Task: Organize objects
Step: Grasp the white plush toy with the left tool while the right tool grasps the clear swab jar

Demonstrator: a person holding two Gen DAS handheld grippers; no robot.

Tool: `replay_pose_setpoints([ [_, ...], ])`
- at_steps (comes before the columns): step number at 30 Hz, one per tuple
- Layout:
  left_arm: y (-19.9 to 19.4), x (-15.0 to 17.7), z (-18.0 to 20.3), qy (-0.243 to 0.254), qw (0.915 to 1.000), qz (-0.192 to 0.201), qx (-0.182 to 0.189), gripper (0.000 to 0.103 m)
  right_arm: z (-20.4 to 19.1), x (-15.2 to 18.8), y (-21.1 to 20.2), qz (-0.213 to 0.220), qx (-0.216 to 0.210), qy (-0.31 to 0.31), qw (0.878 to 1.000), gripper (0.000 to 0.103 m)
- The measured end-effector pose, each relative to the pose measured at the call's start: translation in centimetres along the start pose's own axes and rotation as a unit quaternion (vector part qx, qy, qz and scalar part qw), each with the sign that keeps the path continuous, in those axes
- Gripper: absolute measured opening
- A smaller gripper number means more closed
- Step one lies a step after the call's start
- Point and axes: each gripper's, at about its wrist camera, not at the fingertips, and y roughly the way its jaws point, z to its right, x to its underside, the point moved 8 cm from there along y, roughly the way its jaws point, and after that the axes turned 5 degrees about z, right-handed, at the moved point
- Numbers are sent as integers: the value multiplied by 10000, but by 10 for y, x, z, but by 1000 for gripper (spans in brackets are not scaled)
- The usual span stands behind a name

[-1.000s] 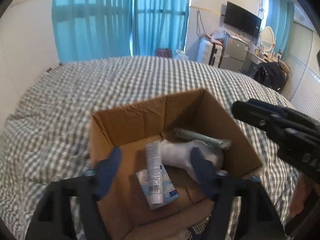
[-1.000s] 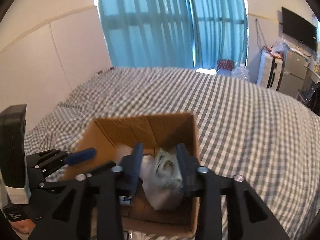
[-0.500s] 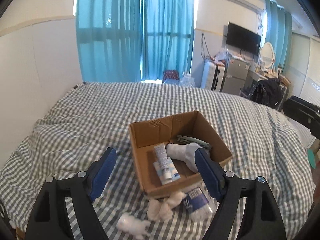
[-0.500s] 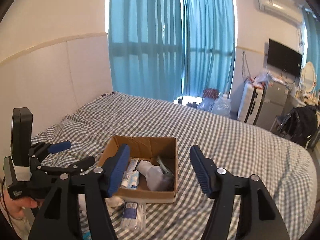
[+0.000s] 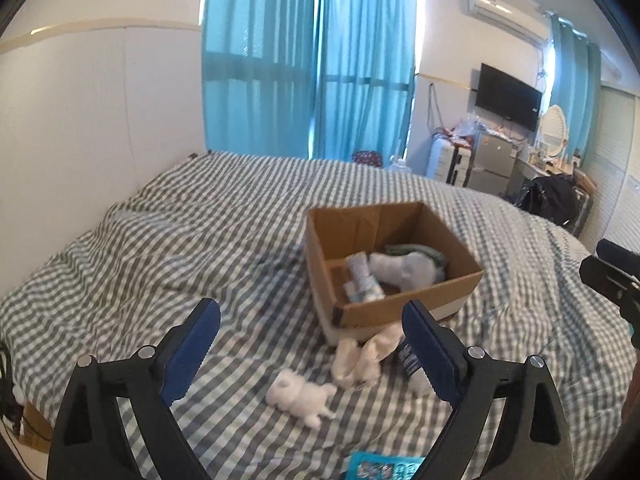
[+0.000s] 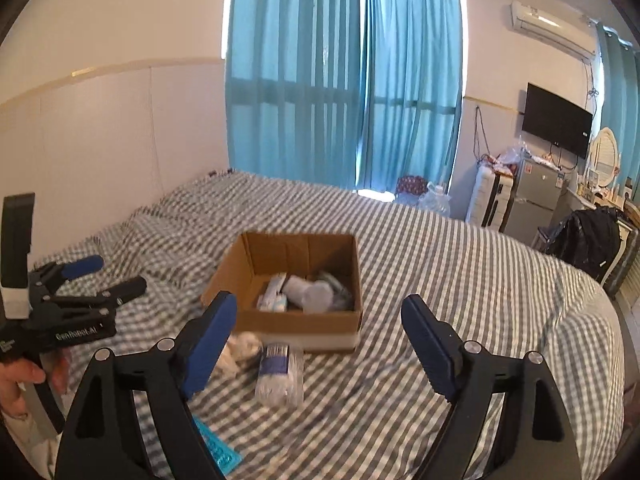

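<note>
An open cardboard box (image 5: 404,312) (image 6: 296,326) stands on the checked bed. It holds a white tube on a small carton (image 5: 362,278), a white sock (image 5: 404,268) and a green packet (image 5: 420,250). In front of the box lie white socks (image 5: 356,360), a small white plush toy (image 5: 300,396), a clear wrapped packet (image 6: 280,372) and a teal packet (image 5: 384,468). My left gripper (image 5: 316,352) is open and empty, held back from the box. My right gripper (image 6: 320,344) is open and empty, also back from the box.
The checked bedspread (image 5: 180,248) covers the whole bed. A white wall (image 5: 80,140) runs along the left. Blue curtains (image 6: 340,100) hang behind. A fridge, a suitcase and a black bag (image 6: 584,240) stand at the far right.
Both grippers have pulled up and back from the box. The right one had the white sock between its fingers a second ago and is now open, with the sock in the box.
</note>
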Motion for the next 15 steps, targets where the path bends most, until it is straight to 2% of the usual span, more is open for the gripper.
replay_pose_setpoints([
  [7,33,52,-11,72,9989,-410,-231,95,-15,47,44,-493,-82,-13,9987,84],
  [15,77,105,-8,45,9946,-1017,-204,95,-32,100,107,-1166,-168,-58,9930,84],
])
